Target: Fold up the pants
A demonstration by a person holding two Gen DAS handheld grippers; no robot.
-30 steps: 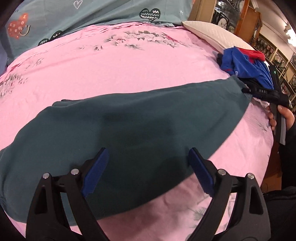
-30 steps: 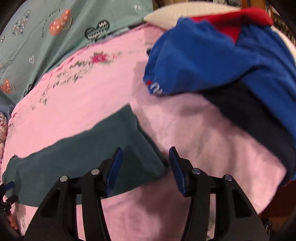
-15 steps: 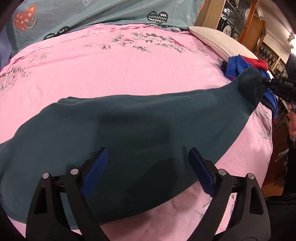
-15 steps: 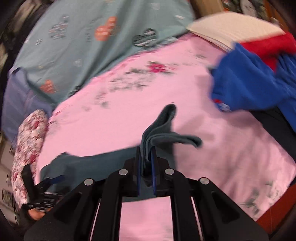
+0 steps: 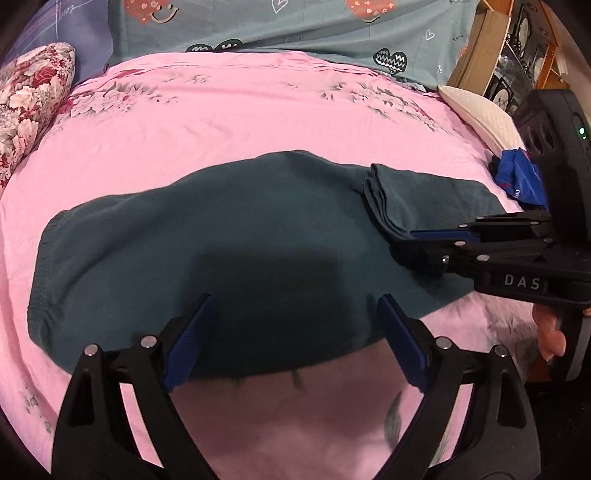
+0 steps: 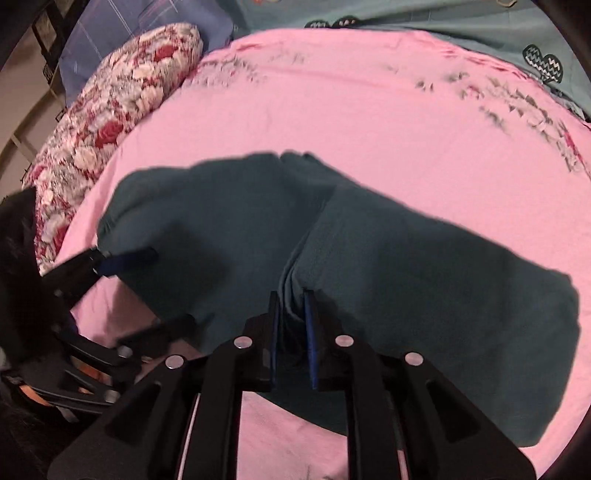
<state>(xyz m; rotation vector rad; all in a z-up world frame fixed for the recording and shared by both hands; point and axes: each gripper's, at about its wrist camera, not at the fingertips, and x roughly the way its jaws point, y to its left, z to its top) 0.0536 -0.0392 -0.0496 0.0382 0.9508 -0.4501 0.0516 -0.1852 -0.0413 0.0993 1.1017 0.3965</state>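
Dark teal pants (image 5: 229, 251) lie across the middle of a pink floral bedsheet (image 5: 236, 122), with the elastic waistband at the left end in your left wrist view. The leg end is doubled back over the body of the pants, its stacked hem edges showing near the middle right.

Your right gripper (image 6: 291, 325) pinches a bunched fold of the pants between its blue pads, its jaws having just eased slightly apart around the cloth; the fabric rises in a pleat from the jaws. In the left wrist view it reaches in from the right edge, your hand (image 5: 550, 332) partly visible beneath it.

Your left gripper (image 5: 295, 321) is spread wide, with its two blue pads (image 5: 192, 343) over the near edge of the pants and nothing between them. Whether the pads touch the cloth cannot be told.

A red and white floral pillow (image 5: 26, 107) sits at the far left, a grey-green quilt with heart prints (image 5: 295, 26) lies along the far side, and a blue garment (image 5: 519, 177) lies beside a white pillow (image 5: 480, 110) at the right.
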